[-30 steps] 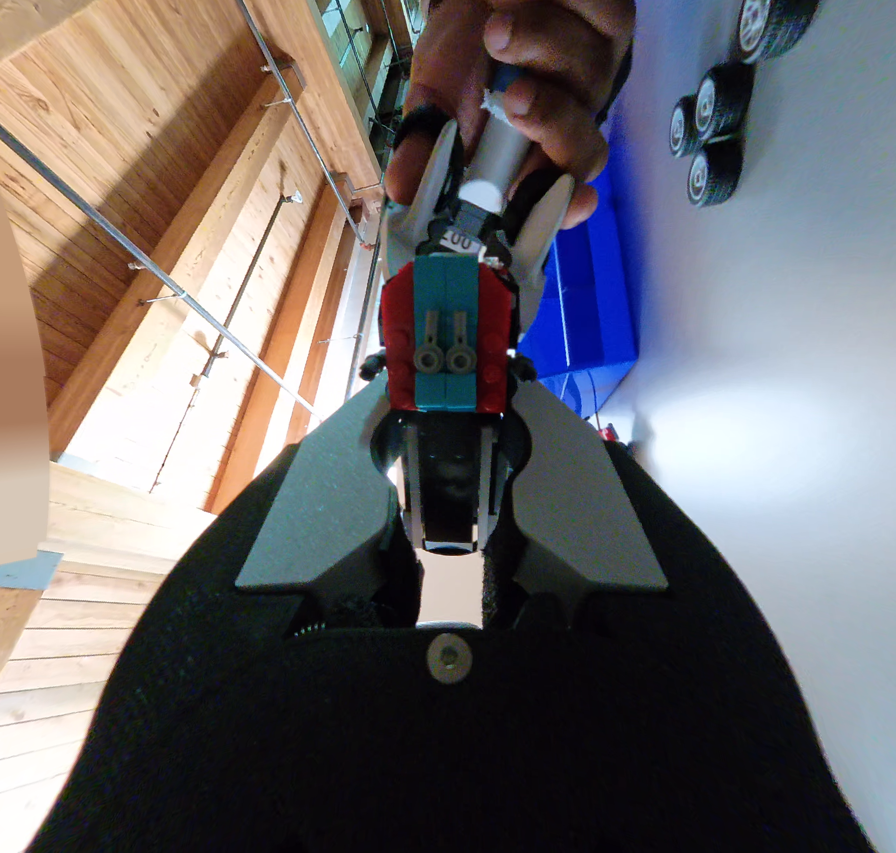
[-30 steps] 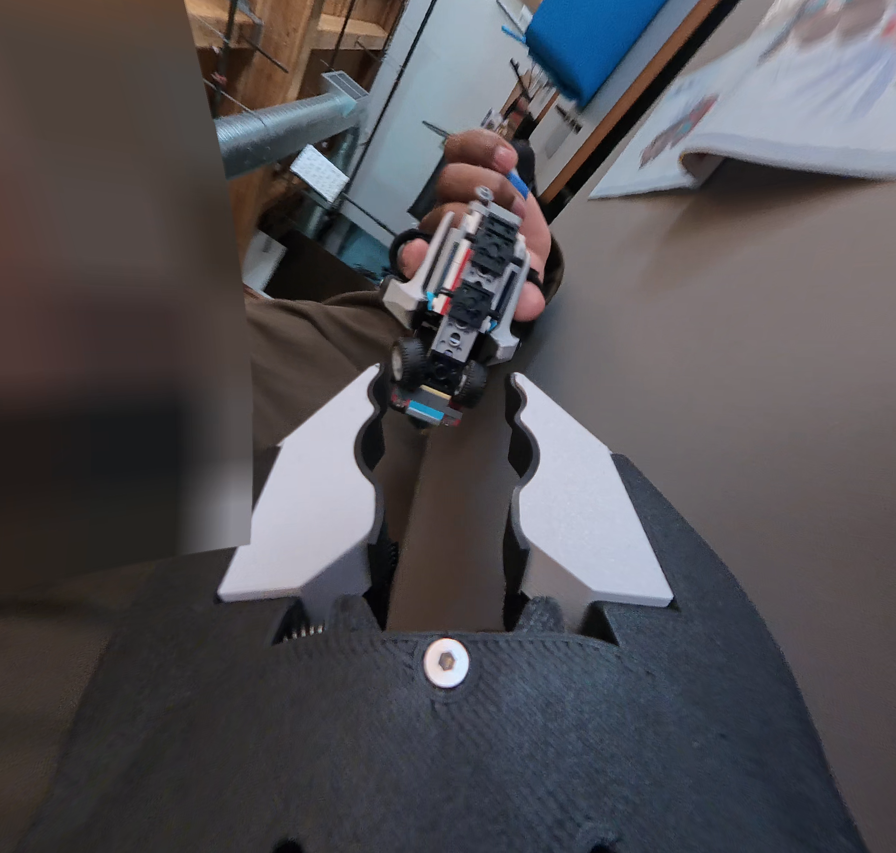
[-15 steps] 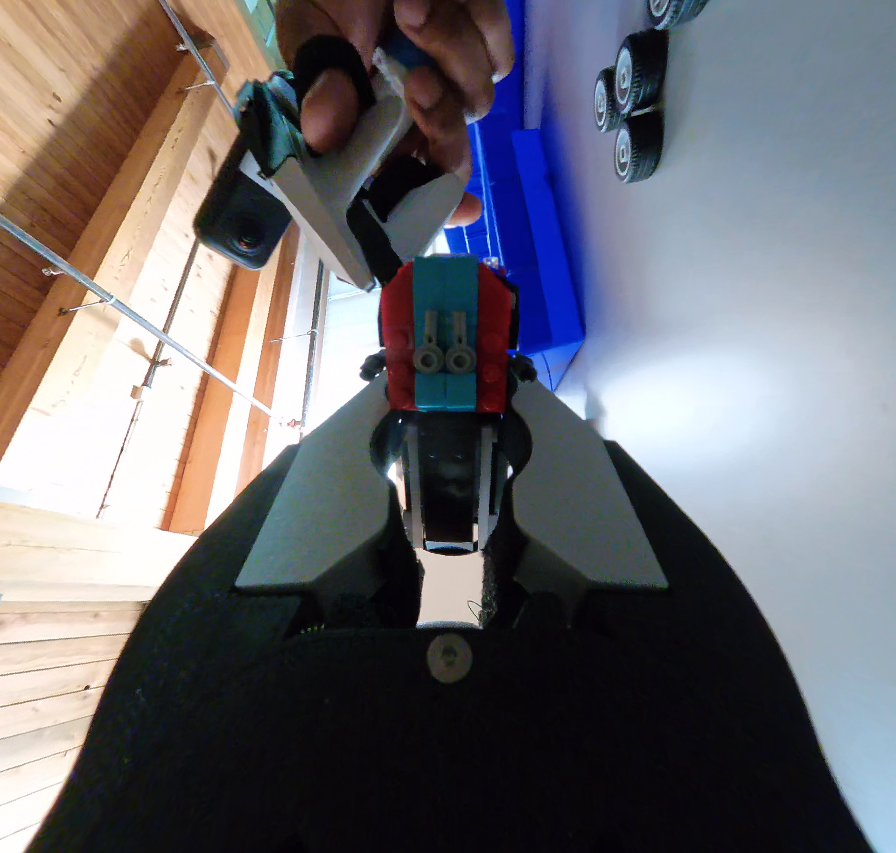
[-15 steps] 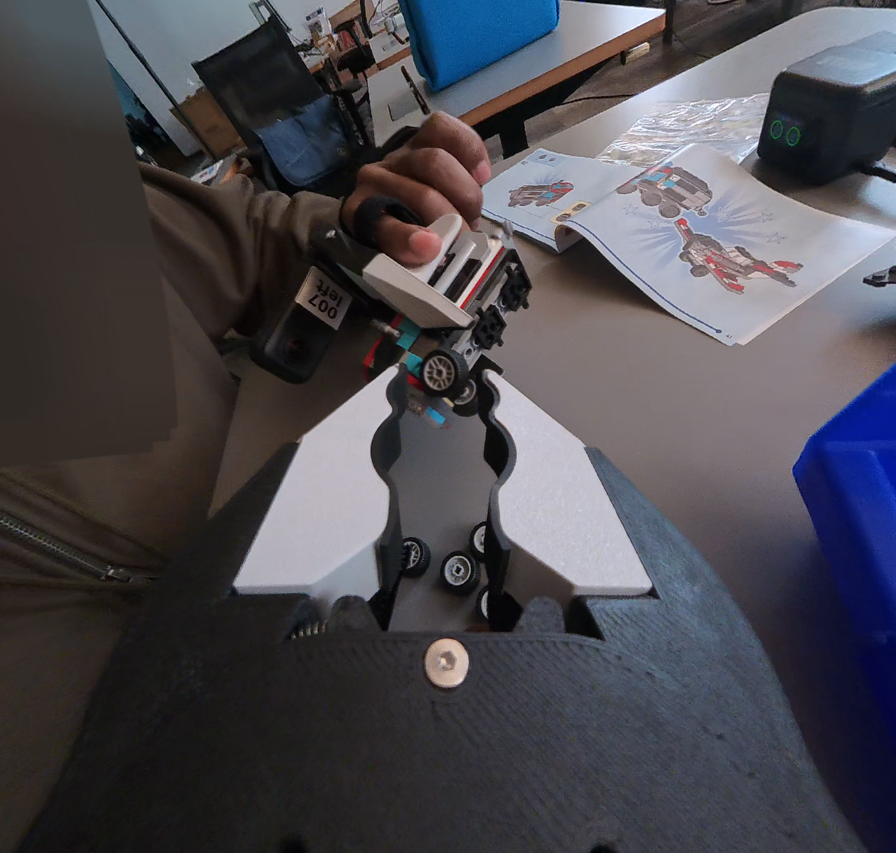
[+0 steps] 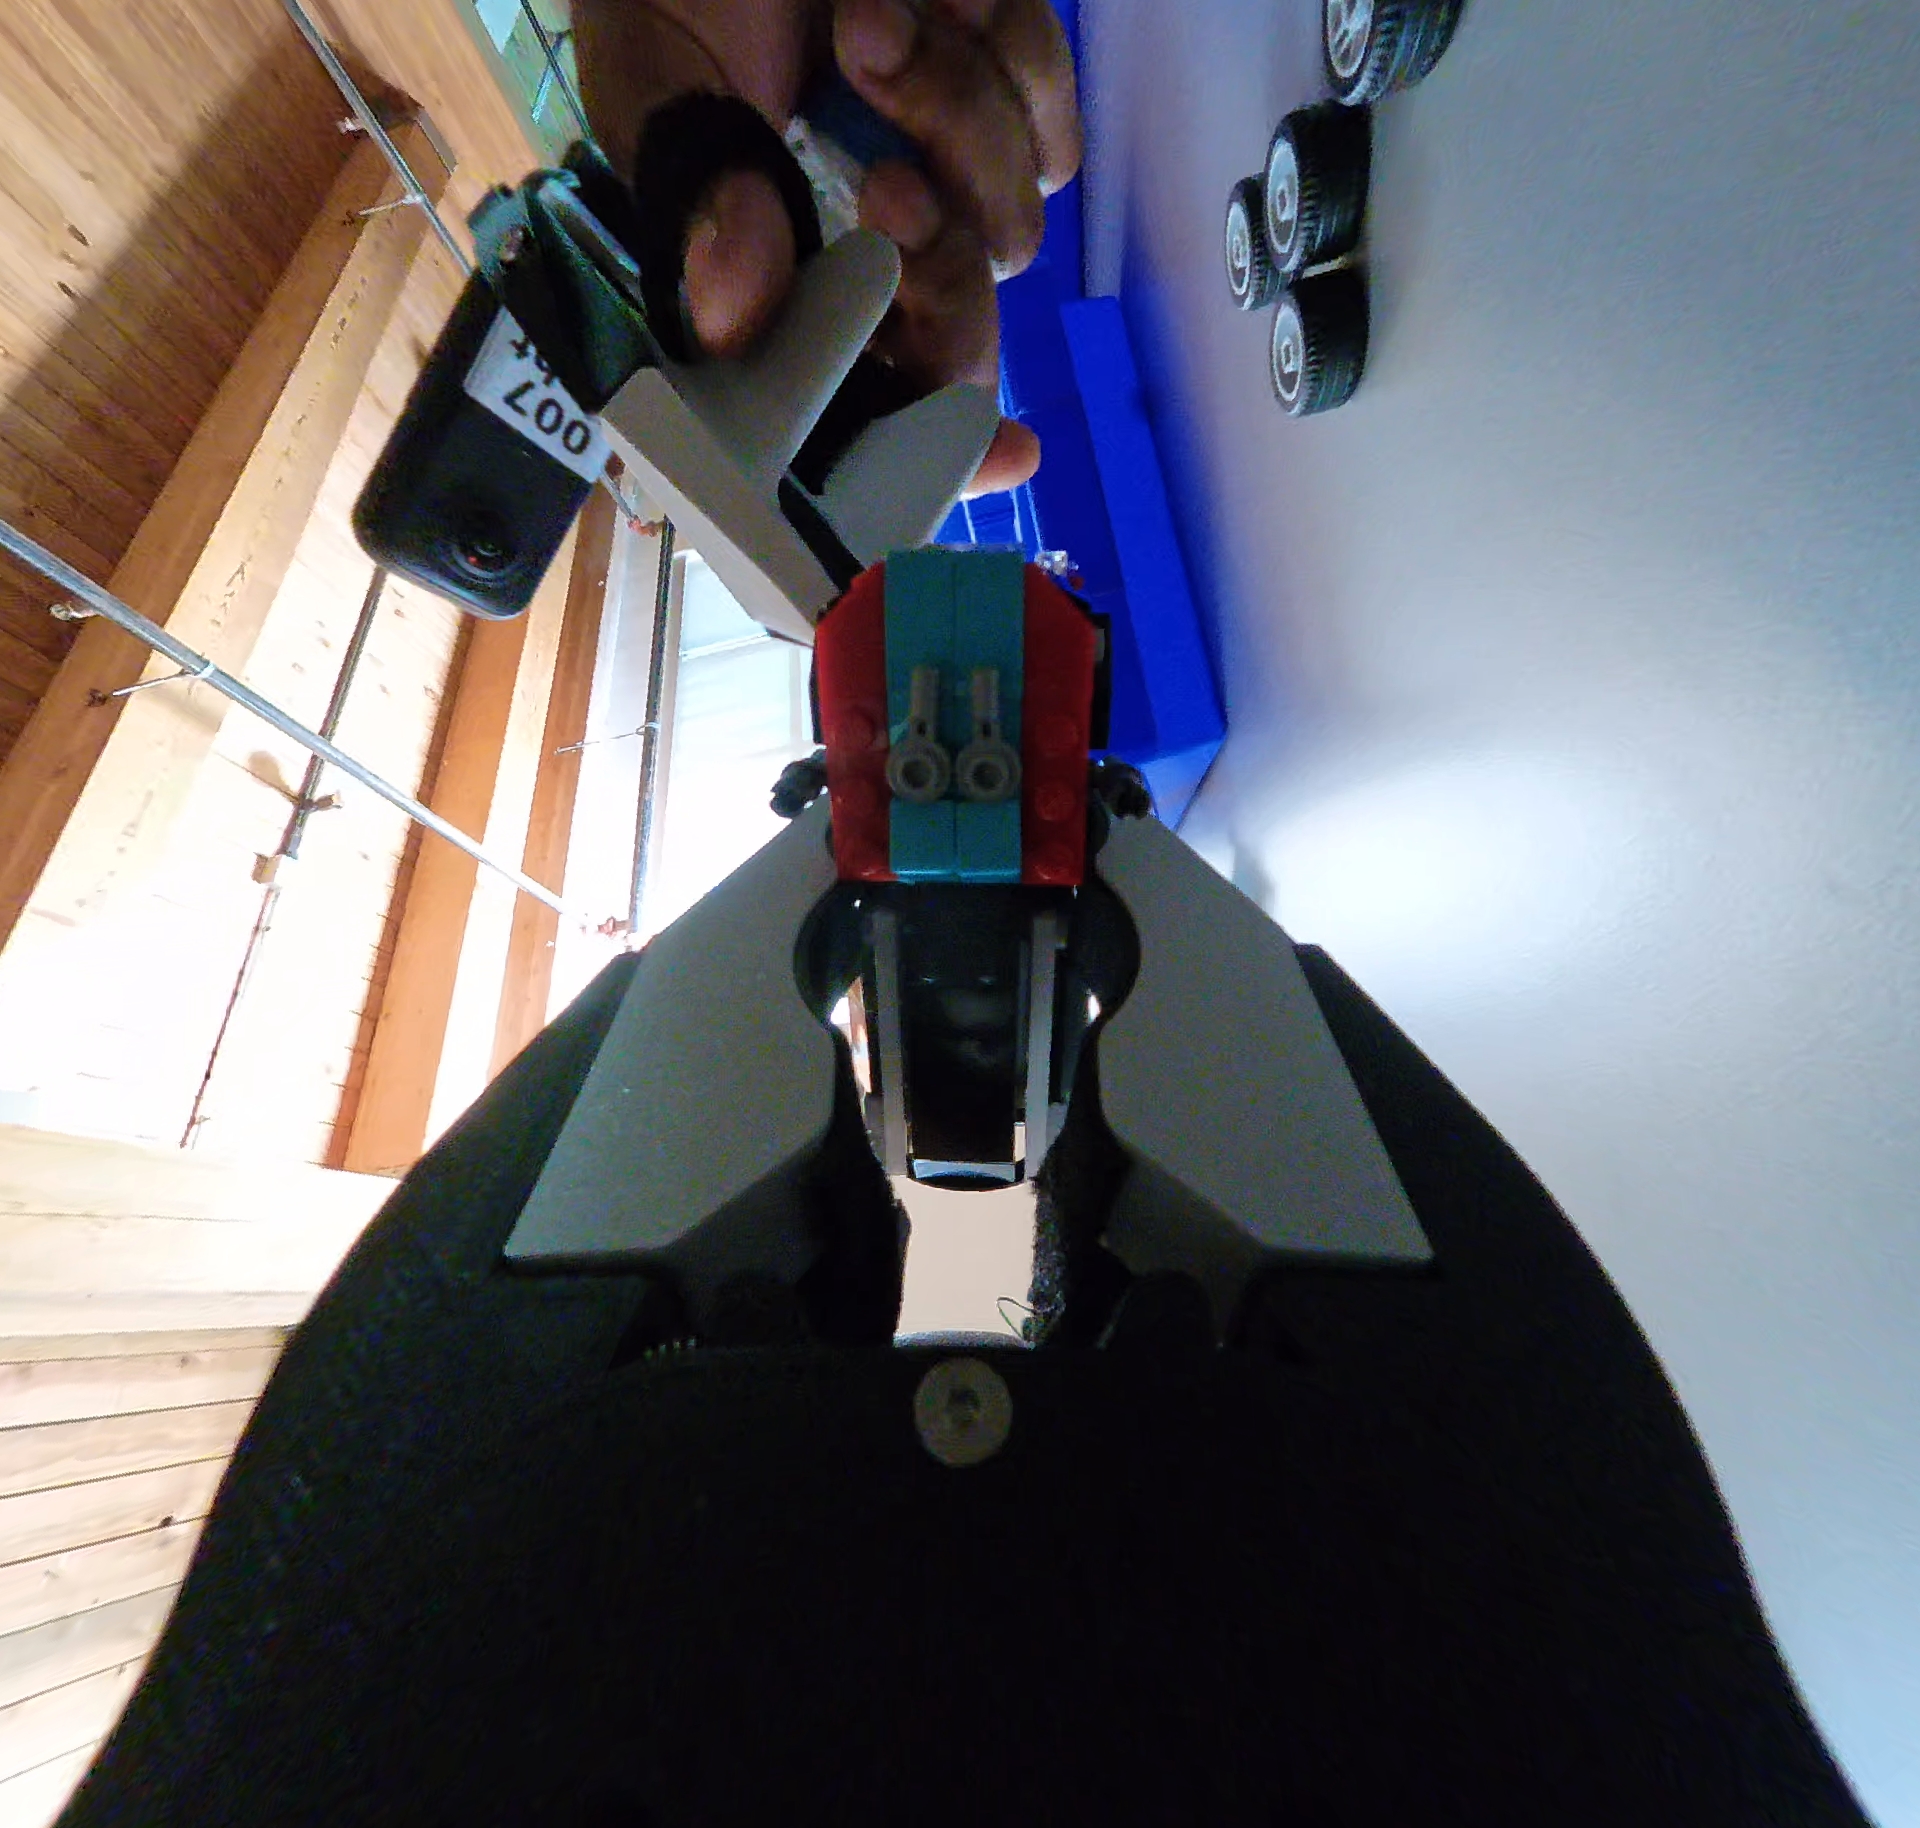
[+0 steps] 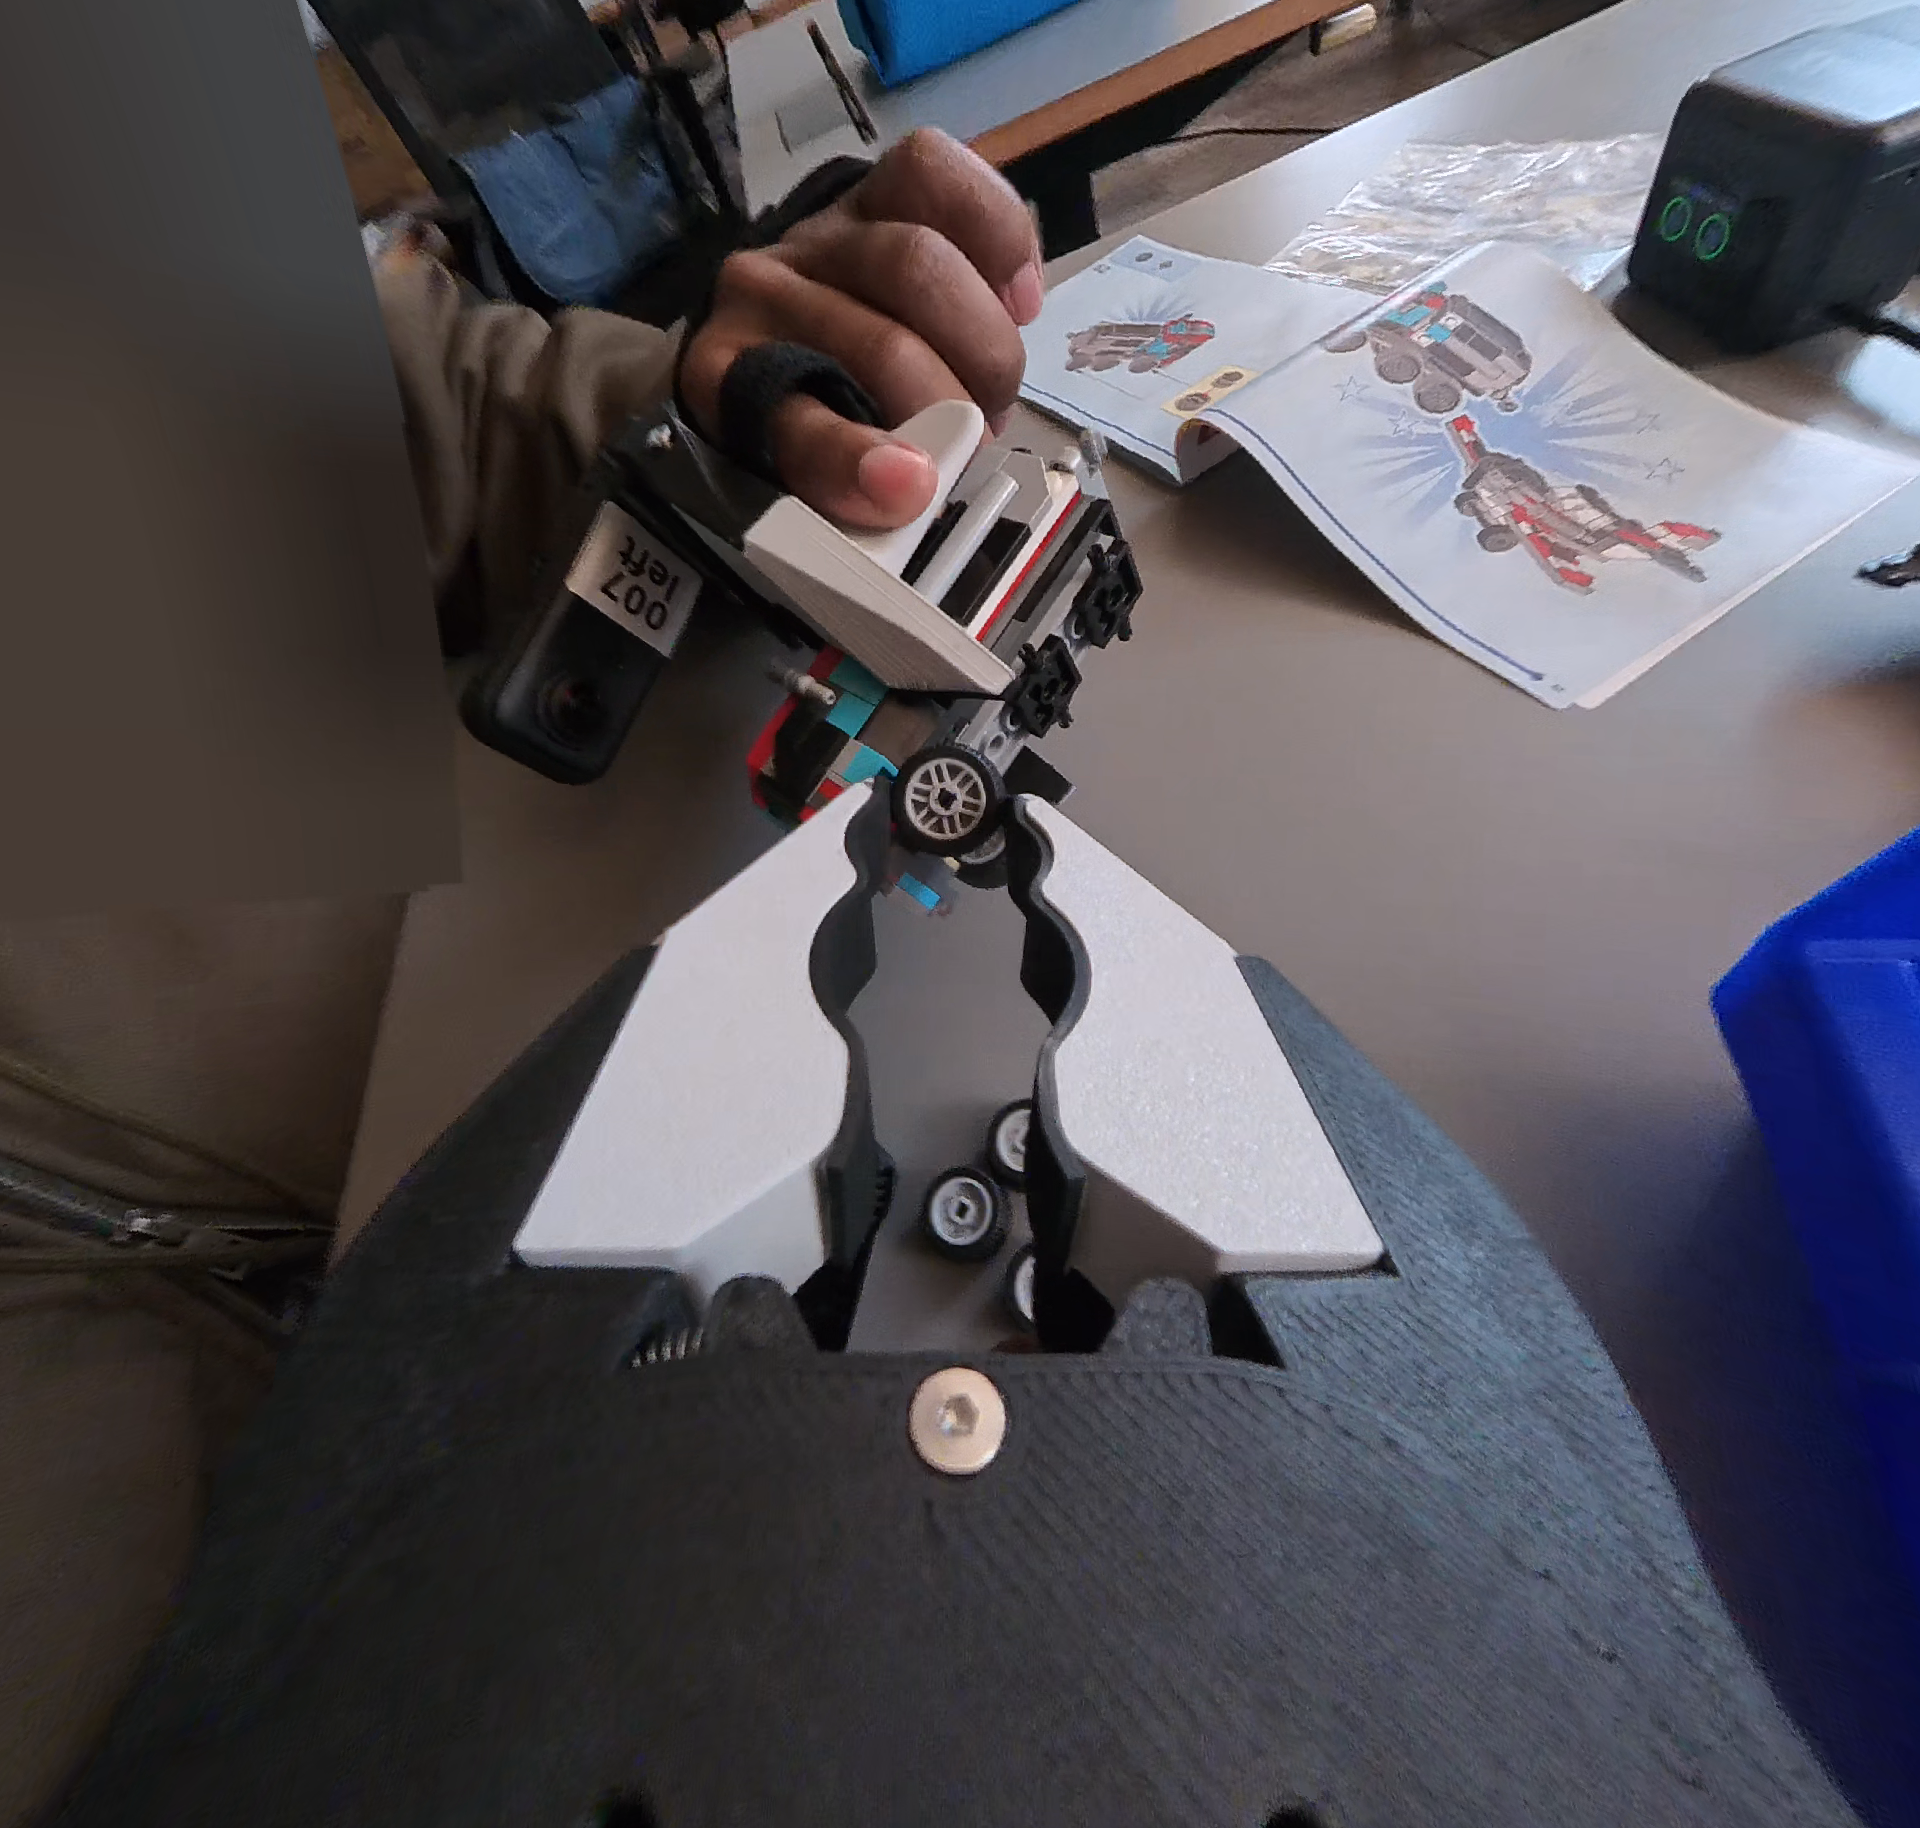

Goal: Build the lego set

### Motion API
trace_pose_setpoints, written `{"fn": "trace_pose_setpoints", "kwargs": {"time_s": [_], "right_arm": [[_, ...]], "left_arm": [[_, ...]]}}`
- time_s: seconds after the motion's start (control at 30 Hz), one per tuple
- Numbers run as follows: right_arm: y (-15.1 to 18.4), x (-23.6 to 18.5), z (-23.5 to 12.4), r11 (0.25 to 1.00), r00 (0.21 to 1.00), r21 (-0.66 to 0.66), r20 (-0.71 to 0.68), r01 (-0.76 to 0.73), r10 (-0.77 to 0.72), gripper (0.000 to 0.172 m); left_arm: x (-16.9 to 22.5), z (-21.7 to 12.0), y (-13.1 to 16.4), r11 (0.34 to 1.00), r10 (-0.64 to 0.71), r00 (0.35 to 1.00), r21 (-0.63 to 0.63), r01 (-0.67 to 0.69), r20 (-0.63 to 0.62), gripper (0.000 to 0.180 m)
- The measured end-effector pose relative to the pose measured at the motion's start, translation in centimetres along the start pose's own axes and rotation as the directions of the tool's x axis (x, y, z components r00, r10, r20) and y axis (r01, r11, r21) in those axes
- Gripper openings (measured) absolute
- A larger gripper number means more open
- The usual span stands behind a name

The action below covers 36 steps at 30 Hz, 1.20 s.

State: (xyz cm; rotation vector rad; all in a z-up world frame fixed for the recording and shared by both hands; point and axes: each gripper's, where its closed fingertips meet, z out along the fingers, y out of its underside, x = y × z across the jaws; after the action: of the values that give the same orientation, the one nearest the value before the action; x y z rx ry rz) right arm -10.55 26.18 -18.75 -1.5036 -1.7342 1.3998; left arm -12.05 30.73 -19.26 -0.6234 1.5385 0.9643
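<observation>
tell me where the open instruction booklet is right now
In the right wrist view the instruction booklet lies open on the grey table, upper right, just in front of the black box with green lights.

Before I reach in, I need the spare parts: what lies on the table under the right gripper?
Loose black-tyred wheels lie on the grey table between the right gripper's fingers; two are partly covered, and anything beneath its black body is hidden.
</observation>
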Motion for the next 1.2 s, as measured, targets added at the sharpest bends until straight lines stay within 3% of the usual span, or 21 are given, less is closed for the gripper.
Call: {"fn": "trace_pose_setpoints", "kwargs": {"time_s": [0.17, 0.43, 1.2], "right_arm": [[-0.8, -0.3, -0.4, 0.98, 0.972, 0.066, 0.154, -0.187, 0.176, 0.022], [-1.1, -0.4, -0.7, 0.884, 0.835, 0.074, 0.374, -0.462, 0.404, 0.022], [0.7, -0.4, 0.4, 0.933, 0.896, -0.001, 0.277, -0.36, 0.346, 0.021]], "left_arm": [[0.2, 0.0, 0.0, 1.0, -0.012, 1.0, 0.001, 0.012, -0.013, 0.036], [0.3, 0.0, -0.3, 0.996, -0.087, 0.995, 0.023, 0.088, -0.043, 0.036], [1.0, 0.1, -0.9, 0.993, -0.109, 0.989, 0.031, 0.112, -0.098, 0.036]]}}
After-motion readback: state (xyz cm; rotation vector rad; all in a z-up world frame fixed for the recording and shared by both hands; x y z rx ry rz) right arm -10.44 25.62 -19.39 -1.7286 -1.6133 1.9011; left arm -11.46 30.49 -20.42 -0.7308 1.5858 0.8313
